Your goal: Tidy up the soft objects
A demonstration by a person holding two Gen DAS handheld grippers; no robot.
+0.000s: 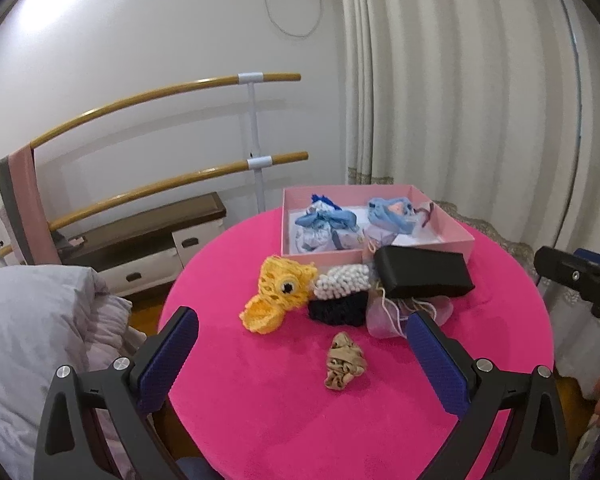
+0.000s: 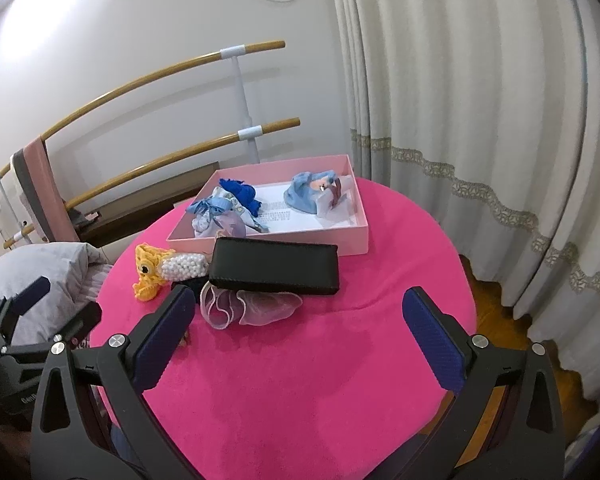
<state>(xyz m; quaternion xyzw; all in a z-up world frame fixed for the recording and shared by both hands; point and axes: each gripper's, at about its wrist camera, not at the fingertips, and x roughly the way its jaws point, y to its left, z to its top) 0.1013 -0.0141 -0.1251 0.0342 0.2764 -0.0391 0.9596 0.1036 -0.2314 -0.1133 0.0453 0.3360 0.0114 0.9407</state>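
A pink box (image 1: 456, 236) (image 2: 356, 236) at the back of the round pink table (image 1: 280, 400) (image 2: 320, 380) holds blue and lilac soft items (image 1: 326, 222) (image 2: 236, 204). In front of it lie a yellow crocheted piece (image 1: 278, 292) (image 2: 148, 272), a white beaded scrunchie (image 1: 344, 278) (image 2: 184, 266), a dark scrunchie (image 1: 336, 310), a sheer pink pouch (image 1: 384, 316) (image 2: 252, 306) and a black case (image 1: 422, 276) (image 2: 276, 266). A beige scrunchie (image 1: 344, 364) lies nearest. My left gripper (image 1: 302, 340) is open, just before the beige scrunchie. My right gripper (image 2: 300, 320) is open and empty over the table.
Wooden barre rails (image 1: 172, 88) (image 2: 160, 76) run along the white wall at the left. A grey pillow (image 1: 32, 320) (image 2: 32, 272) lies left of the table. Cream curtains (image 1: 460, 100) (image 2: 460, 100) hang at the right. A low cabinet (image 1: 148, 240) stands behind the table.
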